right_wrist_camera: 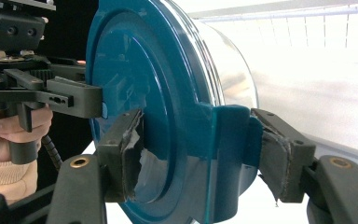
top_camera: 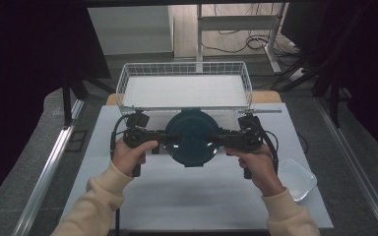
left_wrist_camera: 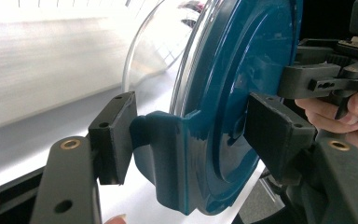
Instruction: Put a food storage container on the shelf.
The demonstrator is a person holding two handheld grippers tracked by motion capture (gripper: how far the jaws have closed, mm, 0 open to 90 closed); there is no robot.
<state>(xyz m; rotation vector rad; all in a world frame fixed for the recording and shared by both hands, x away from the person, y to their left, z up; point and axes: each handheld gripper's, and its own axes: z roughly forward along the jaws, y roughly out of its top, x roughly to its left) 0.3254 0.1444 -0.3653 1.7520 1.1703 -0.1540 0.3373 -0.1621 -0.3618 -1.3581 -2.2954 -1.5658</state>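
A round container with a dark teal lid (top_camera: 192, 140) and a clear glass bowl (left_wrist_camera: 154, 51) hangs above the white table, just in front of the basket. My left gripper (top_camera: 170, 138) is shut on the lid's left side clip (left_wrist_camera: 168, 140), one pad against the clip and the other on the lid's flat face. My right gripper (top_camera: 216, 140) is shut on the opposite clip (right_wrist_camera: 228, 135) in the same way. In the left gripper view (left_wrist_camera: 191, 140) the right gripper (left_wrist_camera: 326, 79) shows beyond the lid. The right gripper view (right_wrist_camera: 200, 156) shows the left gripper (right_wrist_camera: 51, 95) beyond the lid (right_wrist_camera: 140, 70).
A white wire basket (top_camera: 184, 65) with a pale liner stands at the table's far edge, just behind the container. A small clear plastic tub (top_camera: 298, 179) lies at the table's (top_camera: 177, 196) right edge, beside the right hand. Dark curtains flank both sides.
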